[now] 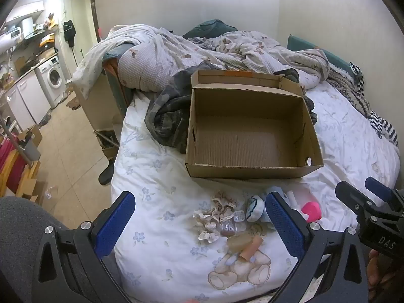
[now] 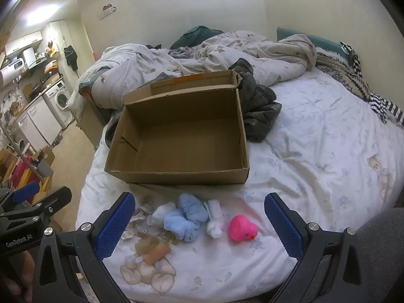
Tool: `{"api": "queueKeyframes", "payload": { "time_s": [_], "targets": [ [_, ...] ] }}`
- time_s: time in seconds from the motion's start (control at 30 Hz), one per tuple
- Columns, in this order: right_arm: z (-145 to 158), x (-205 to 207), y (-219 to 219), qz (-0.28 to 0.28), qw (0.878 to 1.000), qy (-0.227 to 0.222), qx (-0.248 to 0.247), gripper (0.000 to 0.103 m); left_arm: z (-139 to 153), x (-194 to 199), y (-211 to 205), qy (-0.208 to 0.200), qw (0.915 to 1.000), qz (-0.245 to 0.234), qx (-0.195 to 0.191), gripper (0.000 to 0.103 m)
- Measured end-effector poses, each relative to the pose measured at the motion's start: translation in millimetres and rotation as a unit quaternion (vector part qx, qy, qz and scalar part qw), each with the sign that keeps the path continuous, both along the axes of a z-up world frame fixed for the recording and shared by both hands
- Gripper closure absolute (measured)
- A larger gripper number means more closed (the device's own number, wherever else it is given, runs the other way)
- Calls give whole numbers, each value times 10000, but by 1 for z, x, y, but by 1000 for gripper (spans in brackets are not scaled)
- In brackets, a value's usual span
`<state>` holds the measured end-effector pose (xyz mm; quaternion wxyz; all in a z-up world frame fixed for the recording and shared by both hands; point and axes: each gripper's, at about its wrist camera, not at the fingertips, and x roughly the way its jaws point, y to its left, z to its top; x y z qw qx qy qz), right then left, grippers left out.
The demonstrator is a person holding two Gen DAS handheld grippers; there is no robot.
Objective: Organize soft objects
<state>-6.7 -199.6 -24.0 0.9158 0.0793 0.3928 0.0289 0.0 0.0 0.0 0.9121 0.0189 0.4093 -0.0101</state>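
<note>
An open, empty cardboard box (image 1: 250, 136) (image 2: 181, 136) sits on the bed. In front of it lie small soft things: a beige lacy scrunchie (image 1: 219, 209), a white and teal pouch (image 1: 255, 208), a blue fluffy cloth (image 2: 185, 214), a white rolled cloth (image 2: 214, 217), a pink duck toy (image 2: 242, 228) (image 1: 311, 210) and a tan cylinder (image 2: 156, 251) (image 1: 248, 248). My left gripper (image 1: 199, 222) is open above the scrunchie. My right gripper (image 2: 199, 223) is open above the blue and white cloths. Each gripper also shows at the edge of the other's view.
A crumpled duvet (image 2: 227, 50) and dark clothing (image 2: 260, 106) lie behind the box. The white bedsheet (image 2: 315, 151) stretches to the right. The bed's left edge drops to the floor (image 1: 68, 139); a washing machine (image 1: 54, 78) stands beyond.
</note>
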Motion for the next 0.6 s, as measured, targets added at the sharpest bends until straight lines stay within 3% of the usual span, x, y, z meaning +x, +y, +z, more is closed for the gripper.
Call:
{"api": "queueKeyframes", "payload": {
  "time_s": [0.6],
  "targets": [
    [1, 0, 0, -7, 10000, 2, -8, 0, 0, 0, 0, -9, 10000, 1, 1, 0]
  ]
}}
